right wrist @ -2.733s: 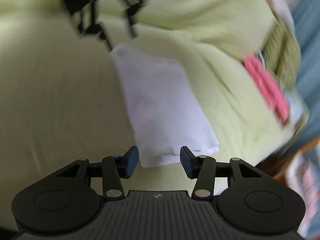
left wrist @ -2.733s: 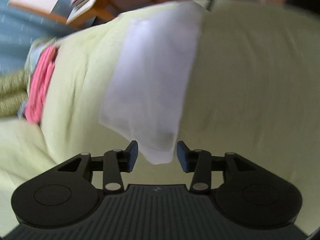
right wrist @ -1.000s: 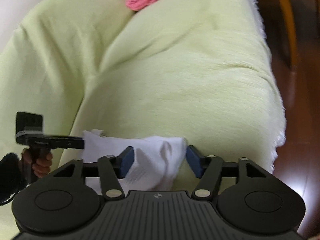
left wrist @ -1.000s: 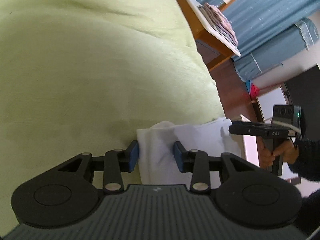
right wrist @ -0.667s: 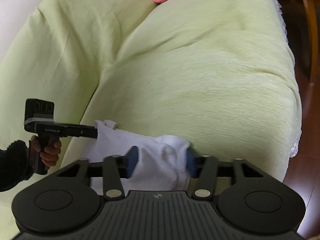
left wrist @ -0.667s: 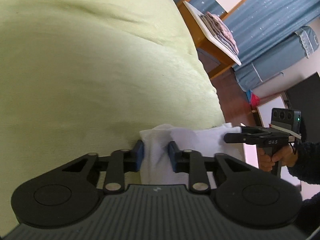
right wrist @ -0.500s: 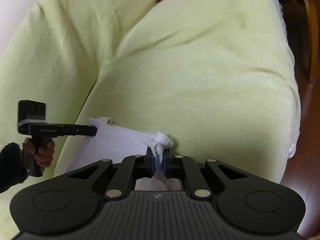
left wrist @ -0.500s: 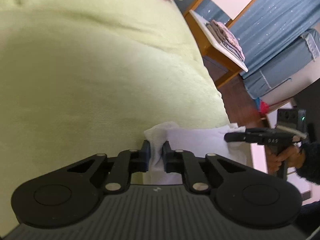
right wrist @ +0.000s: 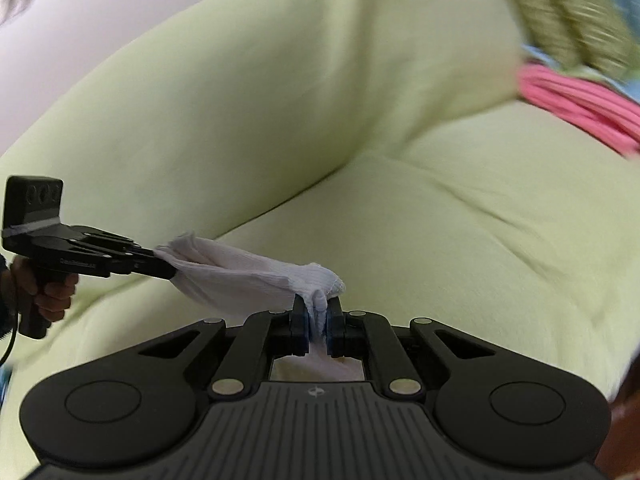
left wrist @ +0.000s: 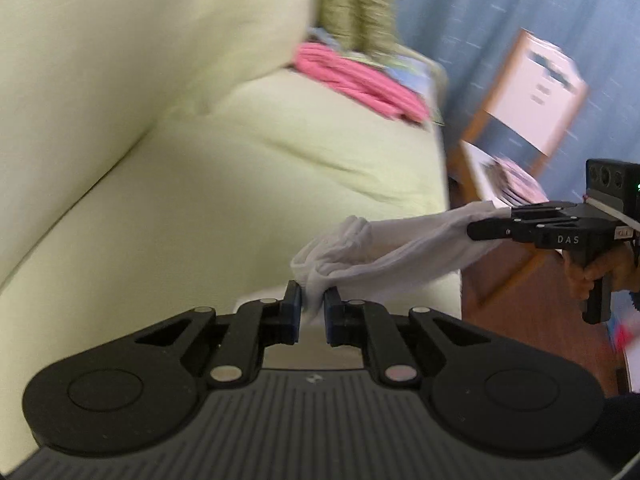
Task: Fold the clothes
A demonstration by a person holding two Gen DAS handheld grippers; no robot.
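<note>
A white cloth [left wrist: 400,252] hangs stretched in the air between my two grippers, above the yellow-green sofa seat [left wrist: 248,184]. My left gripper [left wrist: 312,312] is shut on one end of it. My right gripper [right wrist: 318,326] is shut on the other end, with the cloth [right wrist: 248,276] bunched between its pads. Each gripper shows in the other's view: the right one [left wrist: 520,228] at the far right, the left one [right wrist: 100,260] at the left. The cloth's lower part is hidden below the fingers.
A pink knitted garment [left wrist: 356,80] and a green knitted one [left wrist: 352,8] lie at the sofa's far end. The sofa backrest [right wrist: 280,100] rises behind the seat. A wooden chair [left wrist: 532,92] with folded items stands by blue curtains past the seat's edge.
Both grippers closed on the ends of the white cloth and lifted it off the sofa seat. The views have tilted up toward the backrest.
</note>
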